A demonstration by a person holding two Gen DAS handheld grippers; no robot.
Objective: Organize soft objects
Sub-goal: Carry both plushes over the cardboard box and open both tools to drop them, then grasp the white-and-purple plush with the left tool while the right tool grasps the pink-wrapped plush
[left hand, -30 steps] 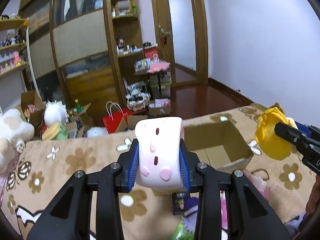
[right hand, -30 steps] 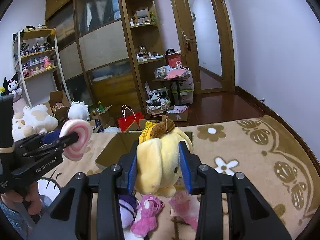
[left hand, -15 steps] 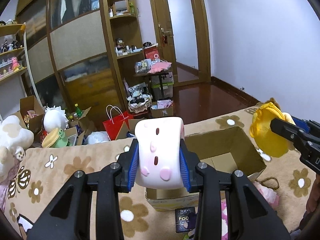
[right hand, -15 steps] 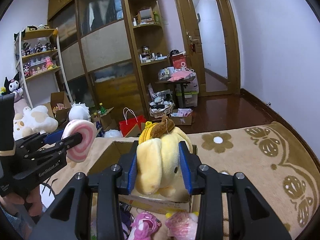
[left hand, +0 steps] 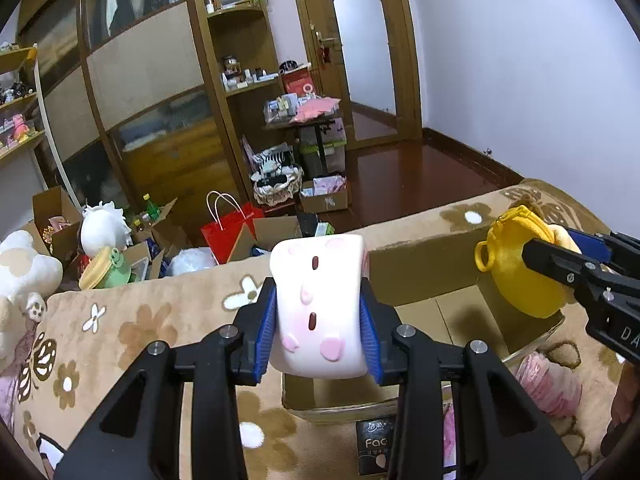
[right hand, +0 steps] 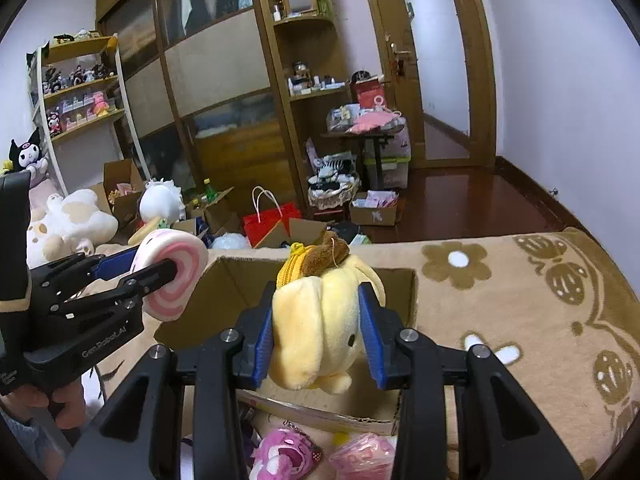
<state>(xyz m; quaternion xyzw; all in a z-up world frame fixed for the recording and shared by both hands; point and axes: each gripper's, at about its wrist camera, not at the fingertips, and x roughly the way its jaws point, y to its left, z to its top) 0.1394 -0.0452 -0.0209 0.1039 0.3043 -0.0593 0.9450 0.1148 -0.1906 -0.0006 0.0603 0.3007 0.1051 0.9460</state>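
My left gripper (left hand: 318,328) is shut on a white and pink roll-shaped plush (left hand: 318,308), held above the near left part of an open cardboard box (left hand: 420,276). From the right wrist view the same plush (right hand: 170,276) shows its pink swirl end at the box's left edge. My right gripper (right hand: 318,340) is shut on a yellow dog plush (right hand: 320,320) with a brown cap, held over the box (right hand: 248,284). In the left wrist view that yellow plush (left hand: 516,272) hangs over the box's right side.
The box stands on a beige flowered blanket (right hand: 520,300). Pink plush toys (right hand: 288,454) and a small dark packet (left hand: 374,446) lie in front of it. Beyond the bed are a red bag (left hand: 228,228), cardboard boxes, a big white plush (right hand: 68,224) and wooden cabinets.
Both grippers moved forward and down toward the box, each still holding its plush. The box now looms larger and sits right beneath the toys.
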